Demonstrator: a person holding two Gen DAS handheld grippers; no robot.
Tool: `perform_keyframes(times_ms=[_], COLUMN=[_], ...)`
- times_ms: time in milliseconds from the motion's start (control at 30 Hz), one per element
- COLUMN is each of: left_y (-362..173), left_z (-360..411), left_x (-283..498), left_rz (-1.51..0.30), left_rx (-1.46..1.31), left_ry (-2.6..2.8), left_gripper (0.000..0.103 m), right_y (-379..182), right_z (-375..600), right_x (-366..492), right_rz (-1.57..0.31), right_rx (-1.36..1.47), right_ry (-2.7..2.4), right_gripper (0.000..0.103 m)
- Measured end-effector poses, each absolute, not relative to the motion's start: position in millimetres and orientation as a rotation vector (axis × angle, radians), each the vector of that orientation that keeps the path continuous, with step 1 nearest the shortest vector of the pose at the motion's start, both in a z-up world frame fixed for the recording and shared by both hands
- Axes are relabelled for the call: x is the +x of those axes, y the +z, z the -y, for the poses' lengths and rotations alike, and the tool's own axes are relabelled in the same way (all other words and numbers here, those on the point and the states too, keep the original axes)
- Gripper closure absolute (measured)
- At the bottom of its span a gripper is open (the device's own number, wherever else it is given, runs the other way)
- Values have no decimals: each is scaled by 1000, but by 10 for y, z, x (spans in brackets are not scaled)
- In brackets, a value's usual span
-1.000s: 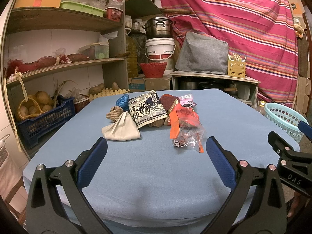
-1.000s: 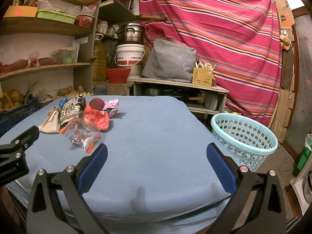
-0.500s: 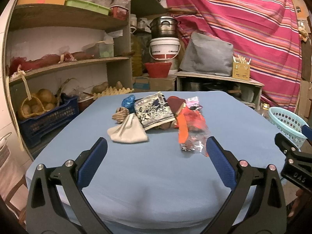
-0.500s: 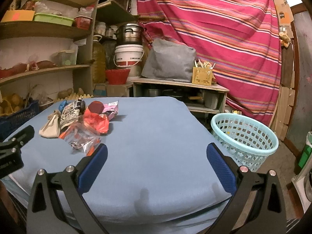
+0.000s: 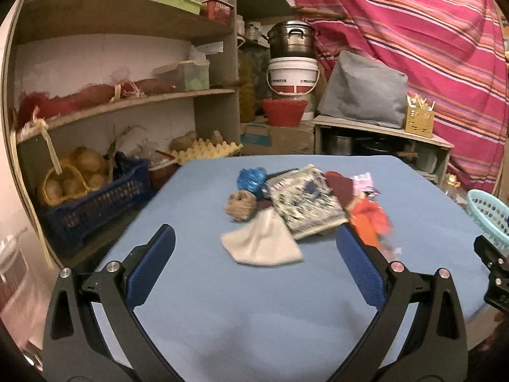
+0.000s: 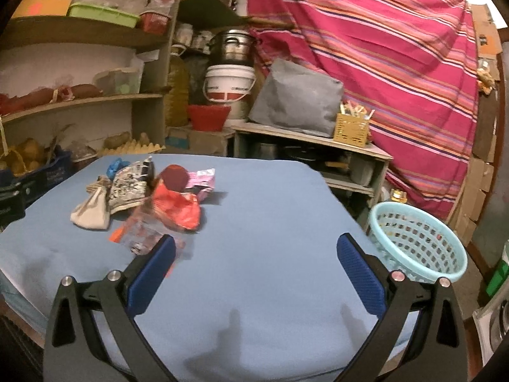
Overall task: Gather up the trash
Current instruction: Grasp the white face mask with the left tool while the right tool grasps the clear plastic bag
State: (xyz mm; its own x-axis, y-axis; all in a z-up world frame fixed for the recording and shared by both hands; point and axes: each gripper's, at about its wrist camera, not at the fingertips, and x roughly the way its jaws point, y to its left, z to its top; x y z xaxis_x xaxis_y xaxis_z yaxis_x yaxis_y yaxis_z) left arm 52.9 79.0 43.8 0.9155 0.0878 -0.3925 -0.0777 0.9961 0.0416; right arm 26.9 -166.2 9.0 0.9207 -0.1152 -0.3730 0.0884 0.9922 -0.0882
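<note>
A pile of trash lies on the blue table (image 5: 254, 302): a beige cloth pouch (image 5: 262, 244), a twine ball (image 5: 240, 205), a blue crumpled wrapper (image 5: 252, 179), a black-and-white printed bag (image 5: 307, 205), an orange-red wrapper (image 5: 370, 218) and a pink packet (image 6: 203, 178). A clear plastic wrapper (image 6: 144, 234) lies nearest the right gripper. My left gripper (image 5: 254, 265) is open, just short of the pouch. My right gripper (image 6: 256, 269) is open over bare table, its left finger beside the clear wrapper. A light-blue basket (image 6: 416, 242) stands right of the table.
Wooden shelves (image 5: 121, 102) with a blue crate of potatoes (image 5: 92, 197) stand left. A low table holds a grey cover (image 6: 297, 100) and yellow holder (image 6: 353, 127). A white bucket under a steel pot (image 5: 292, 43) and a striped curtain (image 6: 381, 47) lie behind.
Both grippers have moved forward toward the pile, the left one also swinging rightward. The pile looks nearer in both views. Both stay open and hold nothing.
</note>
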Motion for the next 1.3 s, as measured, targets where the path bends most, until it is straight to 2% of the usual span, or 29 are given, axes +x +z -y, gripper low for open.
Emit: perform_keyframes(times_ms=[267,767,1033,1167,1233,1300], left_y=[538,398,282,272,257,237], left_z=[-1111,-1498,-1530,-1524,-1497,-1468], left_x=[827,1350,1513,1531,1541,1556], left_rz=[-395,-451,-499,-509,-512,-522], left_rx=[78,-36,-26,-46,-39,-36], left_ry=[125,116,151,120,117,108], left_gripper=[5,5,5,5,5,5], right_y=[139,-81,-314,-302,-295,-285], right_z=[1251,602,622,666,684,710], right_x=[575,1079,1336,1353,1358,1355], right_rz=[-447,-507,-606,-597,-599,-598], right_rx=[-67,-161,-180,-183,-182,-180], right_ry=[-45,-53,-101,-108,-98,-81], right_gripper=[4,4,4,4,5,13])
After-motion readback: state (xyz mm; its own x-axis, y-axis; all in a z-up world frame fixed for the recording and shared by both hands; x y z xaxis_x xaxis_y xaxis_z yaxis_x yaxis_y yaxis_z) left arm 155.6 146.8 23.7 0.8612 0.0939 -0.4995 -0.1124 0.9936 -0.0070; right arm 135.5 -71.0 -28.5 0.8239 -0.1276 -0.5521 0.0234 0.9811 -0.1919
